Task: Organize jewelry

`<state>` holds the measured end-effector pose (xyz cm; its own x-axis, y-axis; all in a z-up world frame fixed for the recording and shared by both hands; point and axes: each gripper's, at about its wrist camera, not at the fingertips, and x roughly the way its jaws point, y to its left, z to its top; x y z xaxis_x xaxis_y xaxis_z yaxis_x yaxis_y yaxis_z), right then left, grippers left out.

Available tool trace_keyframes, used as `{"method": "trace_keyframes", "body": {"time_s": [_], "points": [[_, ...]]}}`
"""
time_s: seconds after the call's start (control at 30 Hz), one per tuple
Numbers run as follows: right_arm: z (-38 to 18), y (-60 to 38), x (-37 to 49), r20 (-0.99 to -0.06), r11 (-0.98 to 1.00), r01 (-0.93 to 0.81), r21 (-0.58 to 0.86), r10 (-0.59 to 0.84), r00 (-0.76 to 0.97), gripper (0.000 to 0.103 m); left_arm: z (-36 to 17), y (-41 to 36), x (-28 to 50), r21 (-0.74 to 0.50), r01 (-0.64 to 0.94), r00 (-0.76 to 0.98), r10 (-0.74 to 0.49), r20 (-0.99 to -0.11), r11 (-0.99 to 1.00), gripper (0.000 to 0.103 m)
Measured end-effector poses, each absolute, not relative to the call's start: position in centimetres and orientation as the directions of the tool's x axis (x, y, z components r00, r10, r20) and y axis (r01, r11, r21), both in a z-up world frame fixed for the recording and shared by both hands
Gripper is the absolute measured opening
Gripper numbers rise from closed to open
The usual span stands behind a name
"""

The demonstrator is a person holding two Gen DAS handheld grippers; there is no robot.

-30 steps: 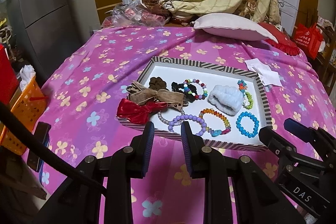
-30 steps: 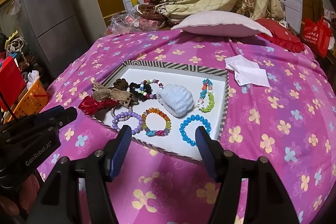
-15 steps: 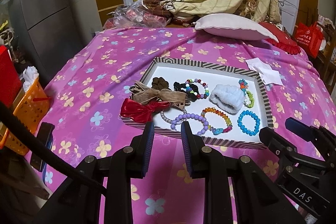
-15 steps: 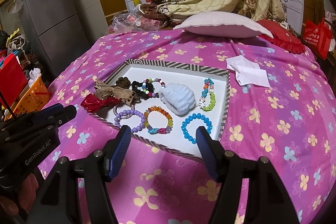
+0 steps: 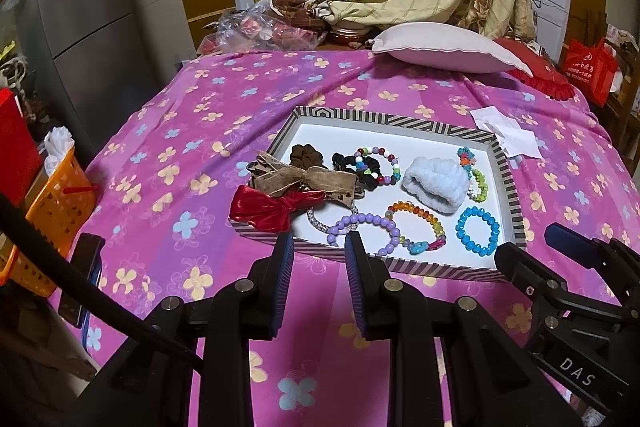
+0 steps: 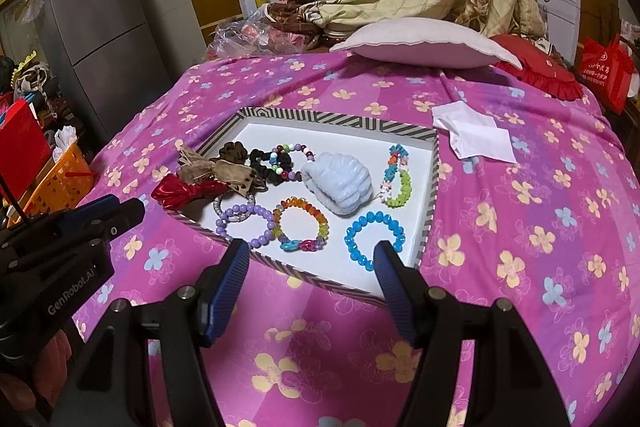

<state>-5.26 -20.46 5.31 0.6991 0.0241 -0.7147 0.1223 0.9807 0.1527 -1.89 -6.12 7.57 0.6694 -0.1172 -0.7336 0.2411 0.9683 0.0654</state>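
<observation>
A striped tray (image 5: 400,126) (image 6: 434,179) lies on the pink flowered cloth. In it are a red bow (image 5: 272,209) (image 6: 180,190), a brown bow (image 5: 296,179), a purple bead bracelet (image 5: 370,229) (image 6: 244,223), a rainbow bracelet (image 5: 420,223) (image 6: 302,223), a blue bracelet (image 5: 478,231) (image 6: 374,235), a pale blue scrunchie (image 5: 436,183) (image 6: 340,183) and other bracelets. My left gripper (image 5: 318,259) is narrowly open and empty at the tray's near edge. My right gripper (image 6: 310,267) is wide open and empty, just short of the near rim.
A white pillow (image 5: 444,49) and red cushion (image 5: 540,75) lie at the far side. White paper (image 6: 472,139) sits right of the tray. An orange basket (image 5: 52,211) and a fridge (image 5: 80,19) stand to the left. A phone (image 5: 82,279) lies at the cloth's left edge.
Both grippers have drawn back slightly from the tray and risen a little. Their openings are unchanged and nothing in the tray has moved.
</observation>
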Motion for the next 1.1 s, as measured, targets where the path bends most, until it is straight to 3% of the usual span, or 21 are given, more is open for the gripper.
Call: {"method": "trace_keyframes", "body": {"time_s": [1.1], "points": [[4.8,-20.3,-4.3,-0.728,0.984,0.106,0.144,0.032,0.685,0.068,6.6,-5.8,-1.3,0.062,0.242,0.669,-0.121,-0.734,0.968,0.047]]}}
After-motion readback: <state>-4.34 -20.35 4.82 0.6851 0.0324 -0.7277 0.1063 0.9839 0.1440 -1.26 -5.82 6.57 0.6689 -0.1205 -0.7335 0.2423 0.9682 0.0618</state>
